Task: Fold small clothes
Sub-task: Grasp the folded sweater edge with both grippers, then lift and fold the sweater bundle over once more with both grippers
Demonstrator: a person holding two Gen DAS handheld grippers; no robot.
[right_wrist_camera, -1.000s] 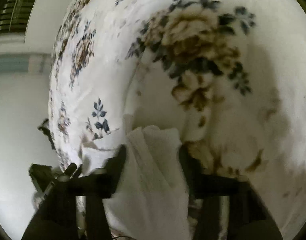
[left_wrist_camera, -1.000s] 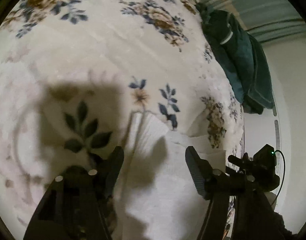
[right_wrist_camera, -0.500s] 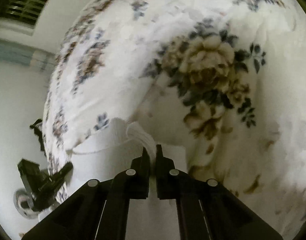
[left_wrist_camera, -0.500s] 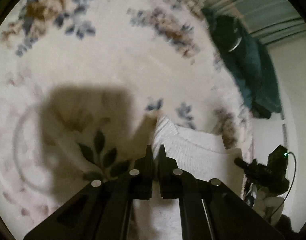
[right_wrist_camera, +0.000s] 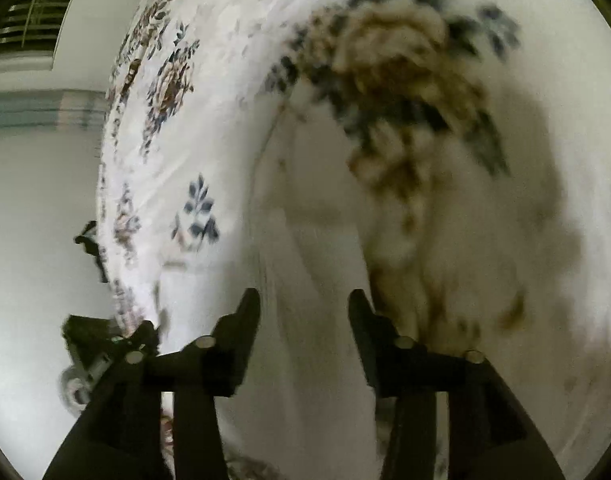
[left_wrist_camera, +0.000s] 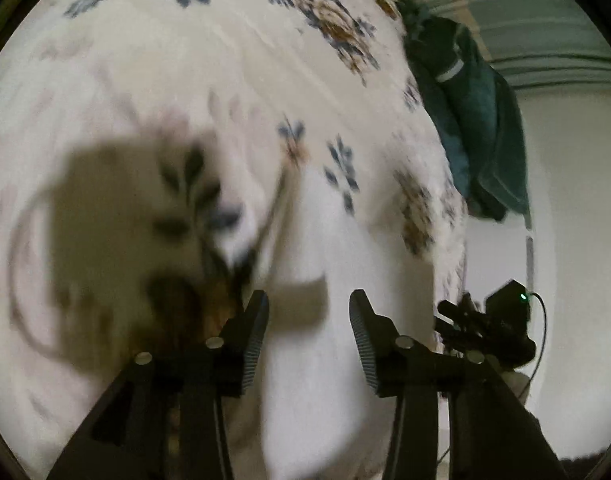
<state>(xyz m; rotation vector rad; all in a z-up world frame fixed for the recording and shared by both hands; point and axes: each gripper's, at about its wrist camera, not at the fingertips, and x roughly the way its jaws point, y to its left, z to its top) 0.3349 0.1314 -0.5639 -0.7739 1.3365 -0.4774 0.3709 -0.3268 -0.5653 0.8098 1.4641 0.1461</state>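
On my left wrist view, the left tongs (left_wrist_camera: 308, 336) stand open, jaws well apart, with nothing between them but the small white ribbed cloth garment (left_wrist_camera: 325, 360) lying below on the cream bed cover printed with blue and brown flowers (left_wrist_camera: 185, 80). The garment sits flat on the bed, its far edge running up toward a small blue sprig, and a fold line shows along its left side. The picture is blurred, so I cannot tell how neat that edge is. Further right, at the edge of the bed, a dark teal towel-like cloth (left_wrist_camera: 477, 128) hangs in a heap, apart from the garment. At the right rim I see the black body of the other tool.

On my right wrist view, the right tongs (right_wrist_camera: 303, 334) are open too, gripping nothing, and hover over the same white garment (right_wrist_camera: 317, 360), which stretches away from me beside a large brown rose on the bed cover (right_wrist_camera: 165, 200).

I judge that one fold is laid down and both tongs are free above it. The next move, I think, calls for choosing a fresh edge or corner, closing on a single layer pair cleanly, and carrying it across without dragging the soft cloth out of line.

I see no basket, box or other container here.
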